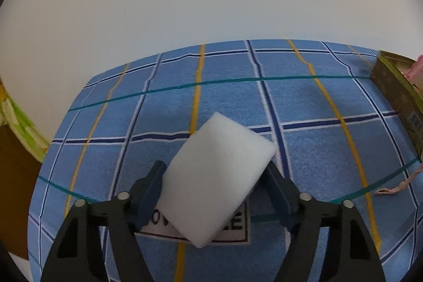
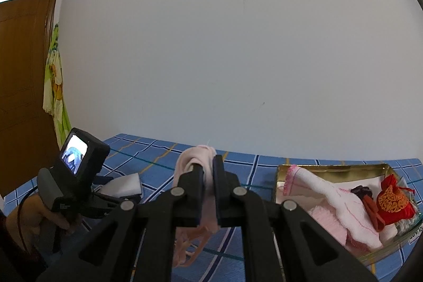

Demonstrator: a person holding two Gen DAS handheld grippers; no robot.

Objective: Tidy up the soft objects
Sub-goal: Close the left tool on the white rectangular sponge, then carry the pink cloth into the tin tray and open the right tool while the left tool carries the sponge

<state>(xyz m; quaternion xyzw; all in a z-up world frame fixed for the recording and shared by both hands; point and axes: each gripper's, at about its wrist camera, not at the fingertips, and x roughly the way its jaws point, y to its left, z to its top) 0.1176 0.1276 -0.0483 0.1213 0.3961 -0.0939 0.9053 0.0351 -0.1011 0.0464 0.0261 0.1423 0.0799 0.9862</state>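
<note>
The left gripper (image 1: 215, 173) brackets a white foam block (image 1: 216, 176), its jaws partly closed with both pads at the block's flanks; firm pressure cannot be confirmed. The block sits at the centre of the left wrist view, above the blue checked cloth (image 1: 317, 149). Its long axis runs from 7 o'clock to 1 o'clock, far end pointing toward 1 o'clock and skewed across the jaw line.

The right gripper (image 2: 208, 171) is fully closed on a pale pink garment (image 2: 195, 157), whose straps hang toward 6 o'clock. The gold tray (image 2: 330, 167) of soft items lies at 4 o'clock in the right wrist view.

Risks, as judged:
- The skewed block may pivot or slip, because the pads contact it off-square.
- Excess closure may crush the foam.
- Hanging straps may snag the tray rim during transfer.
</note>
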